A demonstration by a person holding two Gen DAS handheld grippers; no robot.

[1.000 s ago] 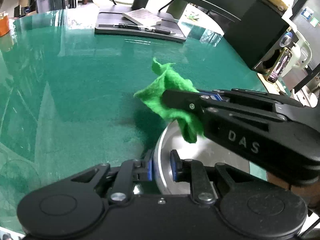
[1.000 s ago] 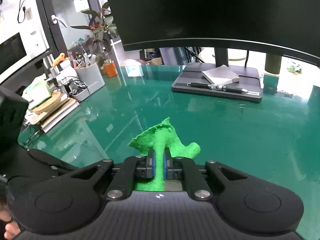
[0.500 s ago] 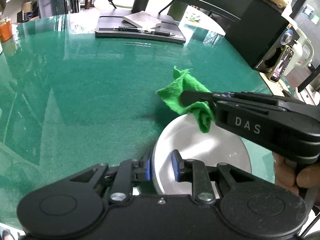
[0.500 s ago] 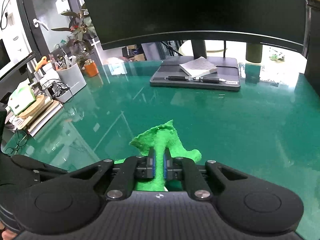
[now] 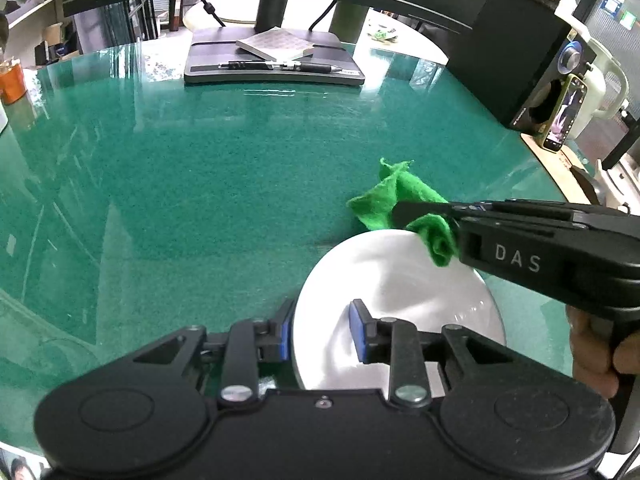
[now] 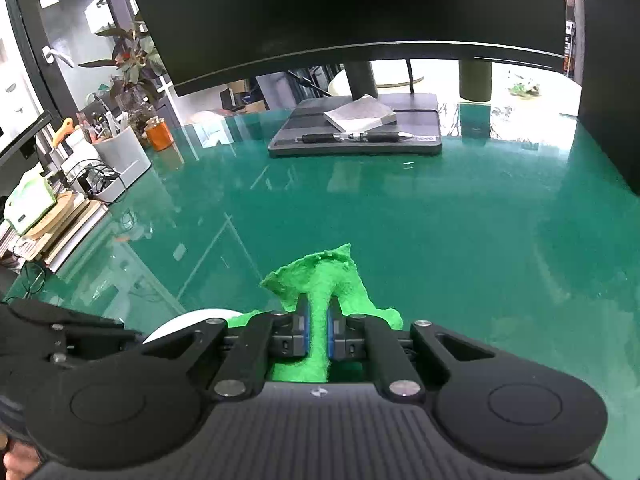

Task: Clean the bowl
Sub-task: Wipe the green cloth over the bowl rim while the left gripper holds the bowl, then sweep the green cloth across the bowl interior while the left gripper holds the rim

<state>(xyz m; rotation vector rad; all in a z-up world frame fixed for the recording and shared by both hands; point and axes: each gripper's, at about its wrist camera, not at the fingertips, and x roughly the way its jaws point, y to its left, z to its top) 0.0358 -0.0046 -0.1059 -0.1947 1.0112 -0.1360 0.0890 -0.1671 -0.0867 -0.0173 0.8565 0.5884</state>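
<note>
White bowl (image 5: pixel 394 292): hard, slick, breakable; pinched at rim by left gripper (image 5: pixel 320 336); soft green cloth (image 6: pixel 320 280) squeezed tight in right gripper (image 6: pixel 318 334).

There is one white bowl (image 5: pixel 400 292) near the camera and one green cloth (image 5: pixel 404 204) at its far edge. There are two grippers: the left gripper (image 5: pixel 320 332) and the right gripper (image 6: pixel 318 330). On the green table (image 5: pixel 200 184), far away, sits one dark tray (image 5: pixel 272 66) with one pen (image 5: pixel 276 67) and one small book (image 5: pixel 276 43). At the far left stand one orange jar (image 6: pixel 160 134) and one plant (image 6: pixel 132 64).
</note>
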